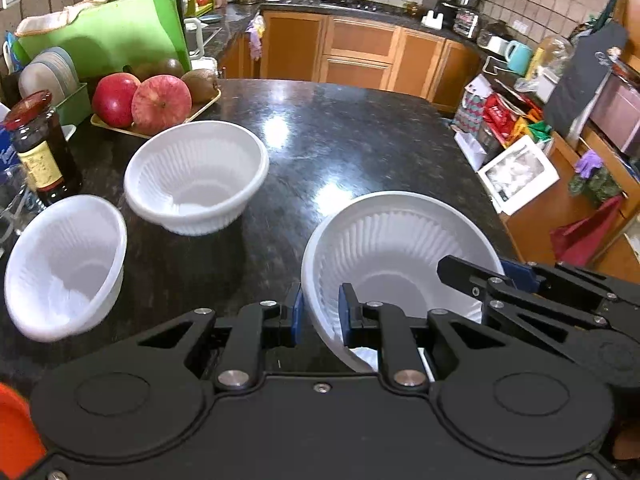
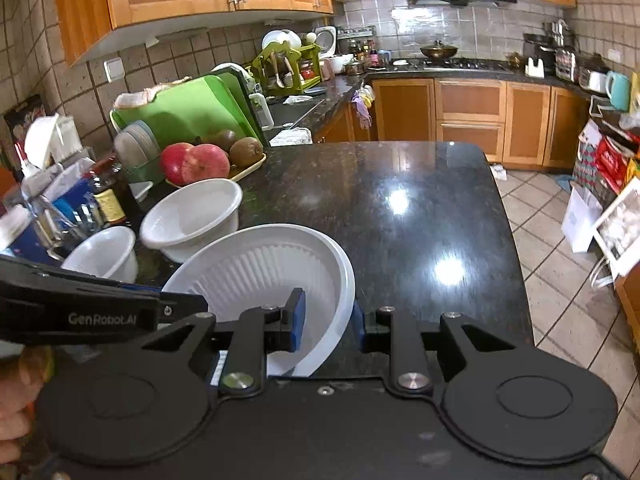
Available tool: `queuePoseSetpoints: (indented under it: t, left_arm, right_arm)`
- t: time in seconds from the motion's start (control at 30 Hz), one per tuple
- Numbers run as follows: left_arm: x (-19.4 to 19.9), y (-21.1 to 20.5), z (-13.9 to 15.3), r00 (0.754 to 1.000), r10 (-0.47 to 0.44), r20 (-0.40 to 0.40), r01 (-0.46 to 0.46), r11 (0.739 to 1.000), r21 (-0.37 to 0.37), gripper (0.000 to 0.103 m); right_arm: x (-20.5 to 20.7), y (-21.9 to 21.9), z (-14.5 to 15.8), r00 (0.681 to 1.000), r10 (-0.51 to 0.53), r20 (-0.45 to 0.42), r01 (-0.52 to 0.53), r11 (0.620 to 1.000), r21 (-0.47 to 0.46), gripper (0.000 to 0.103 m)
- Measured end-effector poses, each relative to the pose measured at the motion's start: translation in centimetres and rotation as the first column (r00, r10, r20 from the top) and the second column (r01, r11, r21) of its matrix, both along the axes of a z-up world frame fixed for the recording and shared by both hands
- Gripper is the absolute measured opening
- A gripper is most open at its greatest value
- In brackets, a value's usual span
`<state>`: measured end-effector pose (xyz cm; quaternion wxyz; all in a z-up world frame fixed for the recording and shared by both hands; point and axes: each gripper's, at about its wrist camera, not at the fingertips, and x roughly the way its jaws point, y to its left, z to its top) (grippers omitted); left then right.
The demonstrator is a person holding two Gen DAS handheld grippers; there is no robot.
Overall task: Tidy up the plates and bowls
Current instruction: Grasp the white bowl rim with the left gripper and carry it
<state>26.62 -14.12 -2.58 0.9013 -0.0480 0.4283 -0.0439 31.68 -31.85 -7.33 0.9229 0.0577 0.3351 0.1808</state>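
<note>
Three white ribbed plastic bowls were on or over a dark speckled granite counter (image 1: 360,128). The largest, a wide shallow white bowl (image 1: 396,240), sat tilted at the near edge of the counter, held by both grippers at once. The left gripper (image 1: 320,314) was clamped on the bowl's near-left rim, one blue pad outside the wall and one inside. The right gripper (image 2: 330,320) was clamped on the bowl's right rim in the same way, one pad inside, one outside. In the left wrist view the right gripper's black fingers reached in over the bowl's right side.

The two other bowls stood to the left of the held bowl. A medium white bowl (image 1: 196,176) sat farther back, and a smaller white bowl (image 1: 66,264) sat nearer, leaning; whether the two touched could not be told.

Behind the medium bowl lay a yellow tray (image 1: 200,110) with two red apples (image 1: 160,100) and at least two brown kiwifruits (image 1: 202,84). Left of the smaller bowl stood one dark glass jar with a red lid (image 1: 40,148). Behind the tray, a green dish rack (image 1: 76,102) held a row of pale plates (image 1: 50,72), too overlapped to count, with a green cutting board (image 1: 108,32) standing behind them.
</note>
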Motion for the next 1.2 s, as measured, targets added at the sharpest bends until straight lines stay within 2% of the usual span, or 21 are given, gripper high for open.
queuePoseSetpoints:
  t: [0.2, 0.53, 0.73, 1.2]
  left_arm:
    - [-3.6, -0.2, 0.7, 0.999, -0.045, 0.029, 0.046, 0.999, -0.013, 0.026]
    - [-7.6, -0.8, -0.7, 0.996, -0.081, 0.031, 0.081, 0.997, 0.001, 0.026]
    - [-8.2, -0.4, -1.1, 0.998, -0.063, 0.011, 0.063, 0.997, -0.036, 0.026]
    - [-7.4, -1.1, -2.0, 1.000, -0.006, 0.007, 0.007, 0.999, -0.038, 0.026]
  right_arm:
    - [-4.9, -0.6, 0.5, 0.998, -0.054, -0.023, 0.055, 0.998, 0.039, 0.027]
    - [-10.9, -0.5, -0.9, 0.992, -0.107, -0.069, 0.110, 0.993, 0.041, 0.029]
    - [-11.5, -0.4, -1.5, 0.991, -0.107, -0.086, 0.111, 0.993, 0.038, 0.029]
    - [-9.8, -0.5, -1.8, 0.995, -0.083, -0.062, 0.084, 0.996, 0.025, 0.029]
